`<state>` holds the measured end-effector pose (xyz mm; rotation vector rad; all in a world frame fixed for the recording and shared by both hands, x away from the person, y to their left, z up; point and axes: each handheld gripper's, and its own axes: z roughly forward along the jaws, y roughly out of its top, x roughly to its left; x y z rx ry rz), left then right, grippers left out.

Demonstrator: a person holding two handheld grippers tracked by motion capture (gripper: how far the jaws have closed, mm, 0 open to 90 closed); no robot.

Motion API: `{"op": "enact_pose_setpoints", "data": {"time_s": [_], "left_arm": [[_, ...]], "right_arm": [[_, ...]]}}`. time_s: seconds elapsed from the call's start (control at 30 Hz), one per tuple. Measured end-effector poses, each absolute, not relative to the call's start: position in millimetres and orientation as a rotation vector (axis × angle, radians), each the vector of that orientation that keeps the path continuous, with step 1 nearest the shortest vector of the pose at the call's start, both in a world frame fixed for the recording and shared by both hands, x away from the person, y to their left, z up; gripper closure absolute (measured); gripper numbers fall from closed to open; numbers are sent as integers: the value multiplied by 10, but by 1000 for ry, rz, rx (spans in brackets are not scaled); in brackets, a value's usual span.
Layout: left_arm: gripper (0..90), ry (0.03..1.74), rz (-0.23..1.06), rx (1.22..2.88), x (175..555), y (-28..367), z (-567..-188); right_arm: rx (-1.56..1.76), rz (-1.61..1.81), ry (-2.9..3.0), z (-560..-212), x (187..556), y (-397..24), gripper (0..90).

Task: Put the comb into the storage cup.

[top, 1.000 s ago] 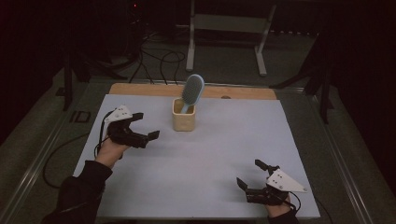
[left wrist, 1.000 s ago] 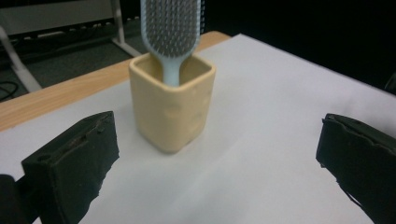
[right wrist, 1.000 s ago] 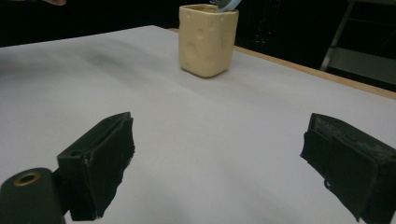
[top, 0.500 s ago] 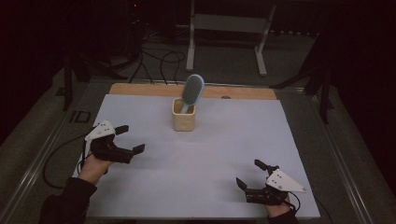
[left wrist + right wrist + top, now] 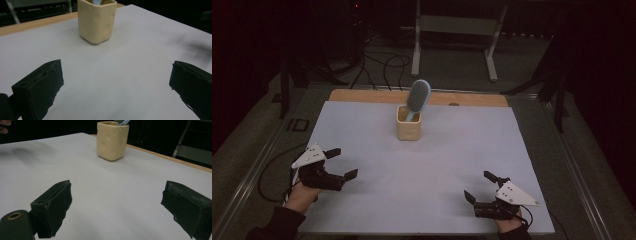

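Note:
A light-blue hairbrush (image 5: pixel 418 97) stands handle-down in a cream square cup (image 5: pixel 408 123) at the back middle of the white sheet. The cup also appears in the left gripper view (image 5: pixel 97 20) and the right gripper view (image 5: pixel 112 140). My left gripper (image 5: pixel 343 163) rests open at the sheet's front left, nothing between its jaws. My right gripper (image 5: pixel 479 186) sits open at the front right, also empty. Both point toward the cup, well short of it.
The white sheet (image 5: pixel 452 150) covers a wooden board (image 5: pixel 362 95) on a dark table. A metal stand (image 5: pixel 452 30) and cables (image 5: pixel 377 60) lie on the floor behind. A cable (image 5: pixel 267 175) trails from the left gripper off the table's left side.
My left gripper has pulled back from beside the cup toward the front left of the sheet and come lower. The right gripper has stayed put.

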<state>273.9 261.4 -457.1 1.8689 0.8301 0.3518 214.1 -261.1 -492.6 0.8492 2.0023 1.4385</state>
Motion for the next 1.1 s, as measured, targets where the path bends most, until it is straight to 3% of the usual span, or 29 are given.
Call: {"op": "enact_pose_setpoints", "data": {"time_s": [1.1], "left_arm": [[0,896,418,1905,2330,2772,-5064]], "right_arm": [[841,1423,2013,-4942,2157,-2606,86]]}}
